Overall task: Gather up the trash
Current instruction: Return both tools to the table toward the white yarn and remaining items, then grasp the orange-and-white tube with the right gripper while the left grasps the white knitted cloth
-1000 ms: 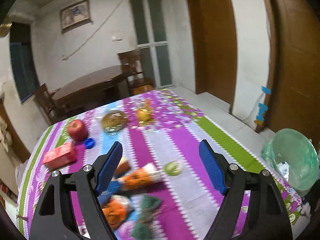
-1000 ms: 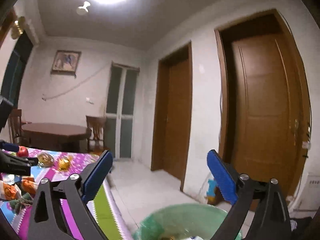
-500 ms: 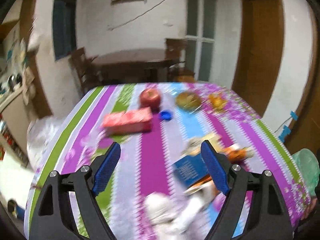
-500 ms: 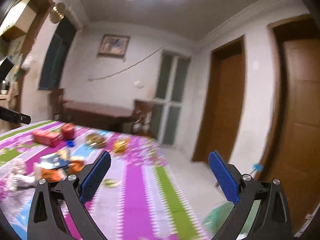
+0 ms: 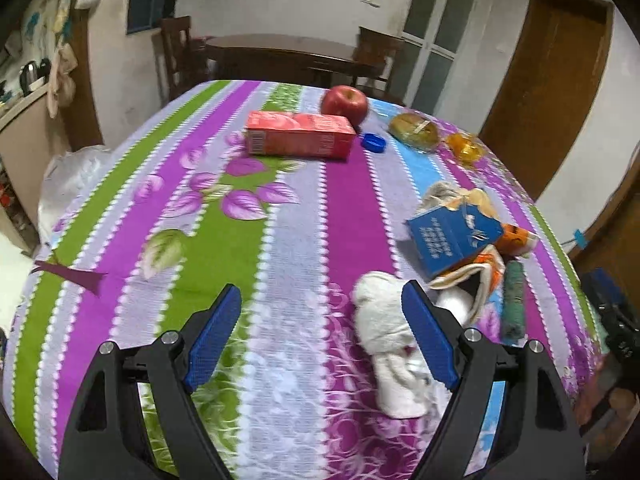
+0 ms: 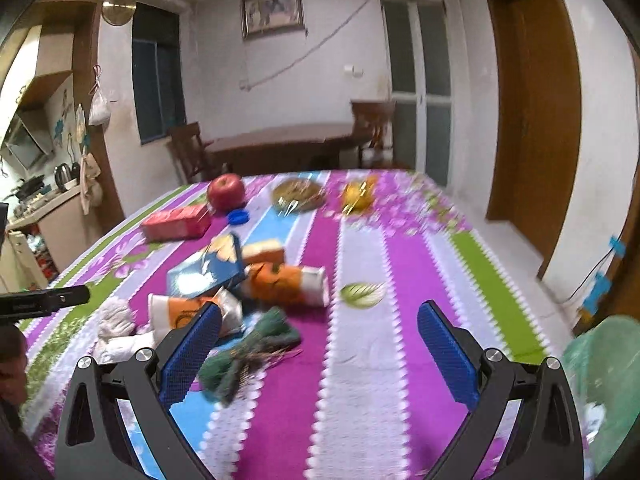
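Striped tablecloth [image 5: 304, 208] under carton [image 5: 300, 136], apple [image 5: 345, 101], litter [image 5: 456, 236]

The room was lit evenly by indoor light from overhead, its source outside both views. Colours on the striped tablecloth [image 5: 328, 208] stayed saturated, without harsh glare. Shadows were soft and short: a faint one lay under the red carton [image 5: 300, 136] far ahead of the left gripper [image 5: 322, 334]. Both fisheye views bent the door frames and walls hard at the edges, and black vignette filled the corners. In the left wrist view the cloth close beneath the fingers was smeared. The right wrist view was blurred more, especially the green bin liner [image 6: 604, 364] to the right of the right gripper [image 6: 318, 354] and the flowered far end of the cloth.
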